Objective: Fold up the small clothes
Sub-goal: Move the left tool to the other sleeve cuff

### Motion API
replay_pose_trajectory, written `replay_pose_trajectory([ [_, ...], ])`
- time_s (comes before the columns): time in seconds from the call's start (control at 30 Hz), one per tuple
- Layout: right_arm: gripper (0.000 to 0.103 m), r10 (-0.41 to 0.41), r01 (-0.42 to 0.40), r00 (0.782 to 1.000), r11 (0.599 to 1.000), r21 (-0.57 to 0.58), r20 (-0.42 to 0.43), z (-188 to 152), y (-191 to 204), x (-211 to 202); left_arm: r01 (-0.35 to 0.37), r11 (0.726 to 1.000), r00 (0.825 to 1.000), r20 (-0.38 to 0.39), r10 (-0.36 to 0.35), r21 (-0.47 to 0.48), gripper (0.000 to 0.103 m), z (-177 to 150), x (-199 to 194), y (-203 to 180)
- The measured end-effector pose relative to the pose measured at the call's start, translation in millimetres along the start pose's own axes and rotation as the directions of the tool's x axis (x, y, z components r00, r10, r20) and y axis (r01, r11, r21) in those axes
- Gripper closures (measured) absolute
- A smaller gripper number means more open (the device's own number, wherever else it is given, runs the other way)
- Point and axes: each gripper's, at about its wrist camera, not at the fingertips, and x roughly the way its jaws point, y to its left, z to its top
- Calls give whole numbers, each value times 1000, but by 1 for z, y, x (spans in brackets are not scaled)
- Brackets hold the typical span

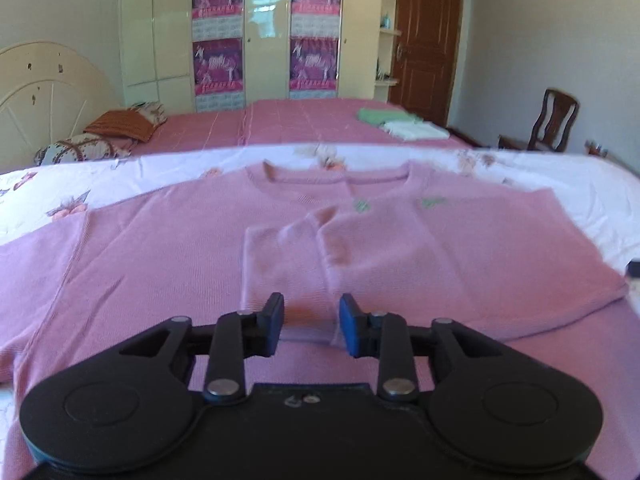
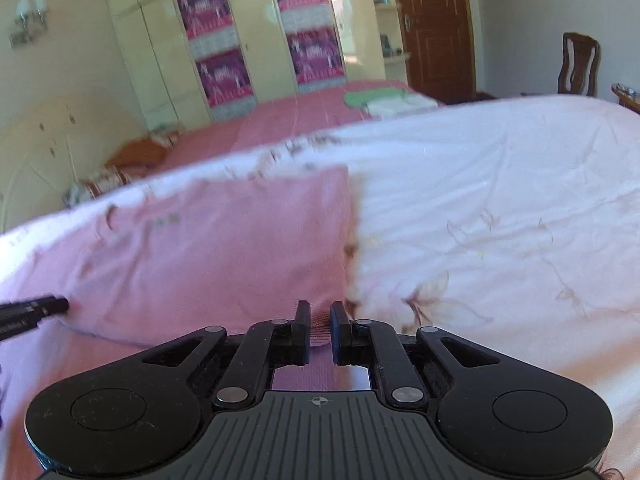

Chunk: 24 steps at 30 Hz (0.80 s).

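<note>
A pink knit sweater point(image 1: 160, 248) lies flat, neck away from me, on a white floral sheet point(image 1: 160, 168). One sleeve point(image 1: 288, 264) is folded across its chest. Its cuff point(image 1: 308, 334) lies between the fingers of my left gripper point(image 1: 311, 312), which stands open with the pads clear of the cloth. In the right wrist view the sweater point(image 2: 220, 248) has a straight right edge. My right gripper point(image 2: 320, 312) is shut on a ribbed pink edge point(image 2: 320, 330) at the near corner. A black fingertip point(image 2: 48, 305) of the left gripper shows at the far left.
The white floral sheet point(image 2: 500, 200) spreads wide to the right of the sweater. Beyond lies a pink bed point(image 1: 300, 120) with folded green and white clothes point(image 1: 400, 122) and pillows point(image 1: 120, 124). A wardrobe point(image 1: 260, 28), a brown door point(image 1: 424, 40) and a wooden chair point(image 1: 554, 120) stand behind.
</note>
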Motion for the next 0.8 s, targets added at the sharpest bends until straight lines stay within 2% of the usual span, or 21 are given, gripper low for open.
replay_pose_trajectory([
  [0.03, 93, -2, 2, 1000, 1000, -12, 21, -1, 0, -2, 22, 1000, 1000, 8, -22, -20, 68, -2, 1, 5],
  [0.07, 93, -27, 27, 1000, 999, -24, 6, -3, 1, 2, 34, 999, 999, 9, -34, -33, 67, -2, 1, 9],
  [0.13, 92, -77, 76, 994, 997, -16, -78, -12, -3, 18, 40, 998, 999, -4, -40, -40, 67, 0, -3, 12],
  [0.23, 89, -81, 83, 992, 996, 21, -93, -11, -4, 14, 18, 996, 1000, 3, -17, -85, 68, -3, -21, 27],
  [0.27, 89, -78, 81, 994, 996, 35, -72, -11, -4, 7, 13, 994, 1000, 9, -12, -112, 67, -7, -29, 35],
  [0.33, 89, -72, 73, 997, 997, 34, -30, -14, 1, -9, -8, 985, 1000, 19, 12, -171, 66, -19, -47, 59],
  [0.47, 89, -57, 59, 998, 997, 50, -32, -26, 13, -29, -104, 950, 993, 29, 117, -295, 65, -50, -95, 129],
  [0.53, 89, -44, 46, 998, 998, 52, -41, -33, 22, -34, -173, 910, 981, 15, 193, -376, 65, -67, -119, 172],
  [0.6, 89, -24, 27, 998, 998, 60, -52, -38, 33, -35, -222, 852, 968, -2, 251, -474, 65, -84, -141, 217],
  [0.67, 89, 0, 5, 998, 997, 77, -62, -41, 48, -31, -246, 769, 957, -22, 289, -591, 66, -99, -160, 262],
  [0.7, 89, 12, -6, 998, 996, 90, -69, -40, 54, -28, -244, 718, 953, -22, 304, -652, 66, -107, -170, 285],
  [0.8, 89, 56, -45, 995, 991, 130, -80, -36, 79, -16, -220, 605, 943, -9, 332, -765, 62, -122, -187, 337],
])
